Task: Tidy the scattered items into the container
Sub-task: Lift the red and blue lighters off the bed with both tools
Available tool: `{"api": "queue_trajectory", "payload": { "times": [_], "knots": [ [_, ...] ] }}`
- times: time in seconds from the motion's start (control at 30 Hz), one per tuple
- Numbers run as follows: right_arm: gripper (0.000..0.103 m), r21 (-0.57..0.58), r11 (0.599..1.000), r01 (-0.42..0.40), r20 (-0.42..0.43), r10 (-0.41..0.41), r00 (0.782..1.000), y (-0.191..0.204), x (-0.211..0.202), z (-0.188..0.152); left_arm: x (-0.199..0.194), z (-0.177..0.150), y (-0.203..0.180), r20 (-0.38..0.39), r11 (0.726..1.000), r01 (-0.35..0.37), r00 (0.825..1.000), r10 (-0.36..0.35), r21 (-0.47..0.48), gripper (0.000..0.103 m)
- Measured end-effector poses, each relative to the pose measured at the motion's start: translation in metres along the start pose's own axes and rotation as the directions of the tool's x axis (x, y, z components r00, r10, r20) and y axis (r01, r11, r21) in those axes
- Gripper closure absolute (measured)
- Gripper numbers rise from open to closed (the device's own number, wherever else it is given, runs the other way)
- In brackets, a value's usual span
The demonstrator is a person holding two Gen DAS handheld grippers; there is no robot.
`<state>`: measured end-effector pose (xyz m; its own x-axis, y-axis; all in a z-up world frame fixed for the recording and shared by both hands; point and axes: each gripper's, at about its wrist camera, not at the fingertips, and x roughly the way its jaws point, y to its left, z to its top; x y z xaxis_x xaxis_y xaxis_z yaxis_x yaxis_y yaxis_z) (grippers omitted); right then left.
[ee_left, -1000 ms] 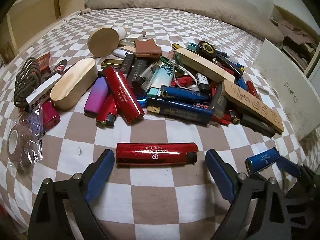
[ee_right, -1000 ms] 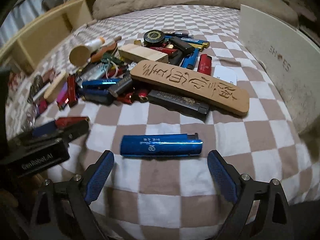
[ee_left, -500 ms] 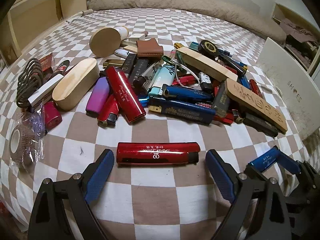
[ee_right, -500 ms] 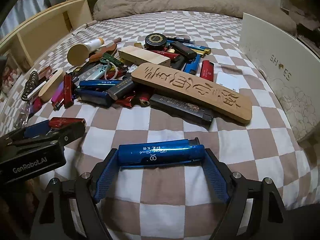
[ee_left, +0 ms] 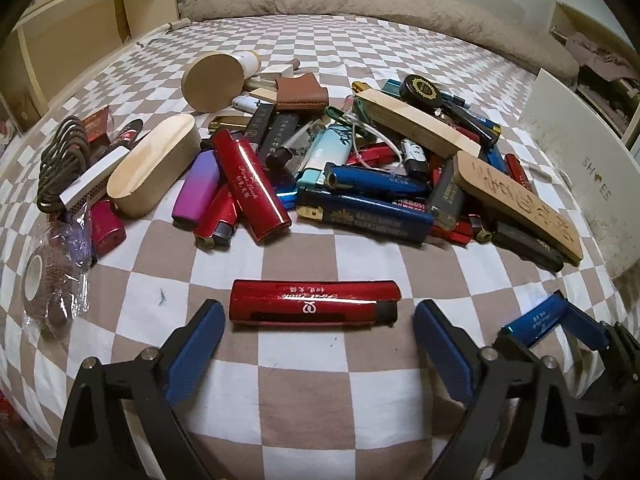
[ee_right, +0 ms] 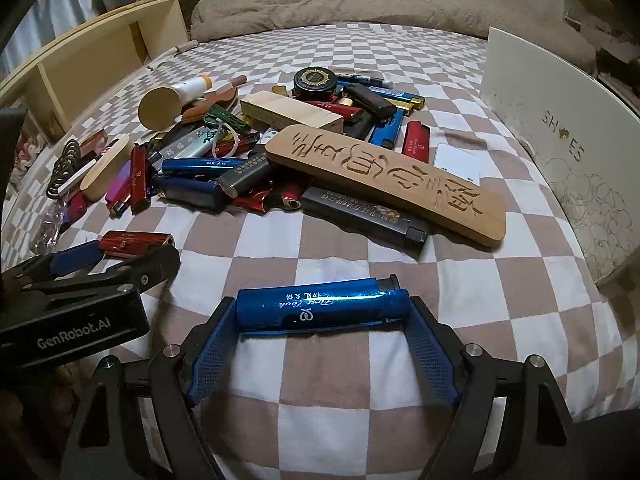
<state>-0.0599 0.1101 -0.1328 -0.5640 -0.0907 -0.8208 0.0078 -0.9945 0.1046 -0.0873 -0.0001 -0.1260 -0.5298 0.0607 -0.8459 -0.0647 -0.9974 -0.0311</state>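
A: Two lighters lie apart from the heap on the checked bedspread [ee_right: 500,292]: the blue lighter [ee_right: 320,306] nearest the right hand-held gripper [ee_right: 322,342] and the red lighter [ee_left: 314,303] in front of the left hand-held gripper [ee_left: 318,338].

B: How do you think they will handle?

A: Light and stiff, I judge. Both have glossy metallic shells, so probably slick under the pads. Each lies crosswise to its gripper, so the ends are the natural hold, though a long thing pinched end to end can swing or pop out if the squeeze goes off-centre.

B: And the right one?

A: Its blue pads press on both ends of the blue lighter, which lies on the bedspread between them. The grip looks square.

B: The left?

A: Its jaws stand wide and are closing. The red lighter lies between them, with a gap at each end, so nothing is held yet.

B: What is around them?

A: Beyond the red lighter sits the pile of lighters [ee_left: 360,184], mixed with a carved wooden plaque [ee_right: 384,180], a wooden block [ee_right: 292,112] and an oval wooden case [ee_left: 154,170]. Further left lie coiled hair ties [ee_left: 60,160] and a tape roll in wrapping [ee_left: 48,280].

B: The container?

A: A white shoe box [ee_right: 568,152] stands at the right edge of the bed; I take that to be it. Its opening does not show here.
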Motion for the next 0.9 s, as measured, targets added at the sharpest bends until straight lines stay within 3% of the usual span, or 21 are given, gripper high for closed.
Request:
{"api": "queue_trajectory", "payload": {
  "times": [0.23,0.3,0.73,0.9],
  "knots": [
    [0.02,0.0,1.0,0.0,0.005,0.0,1.0,0.0,-0.001,-0.001,0.003,0.002,0.0,0.003,1.0,-0.011,1.0,0.011,-0.014,0.014],
    [0.02,-0.001,1.0,0.001,0.007,-0.001,1.0,0.0,-0.001,-0.001,0.004,0.002,-0.004,0.005,1.0,-0.019,1.0,0.019,0.0,0.02],
    [0.02,0.06,0.997,-0.051,0.015,0.05,0.999,-0.011,-0.005,0.001,-0.006,0.0,0.0,0.02,0.999,0.039,0.999,-0.039,-0.008,0.02],
    [0.02,0.079,0.995,-0.06,0.02,0.059,0.998,-0.015,-0.009,0.001,-0.011,-0.003,0.0,0.032,1.0,0.026,0.999,-0.026,-0.005,0.02]
  ]
}}
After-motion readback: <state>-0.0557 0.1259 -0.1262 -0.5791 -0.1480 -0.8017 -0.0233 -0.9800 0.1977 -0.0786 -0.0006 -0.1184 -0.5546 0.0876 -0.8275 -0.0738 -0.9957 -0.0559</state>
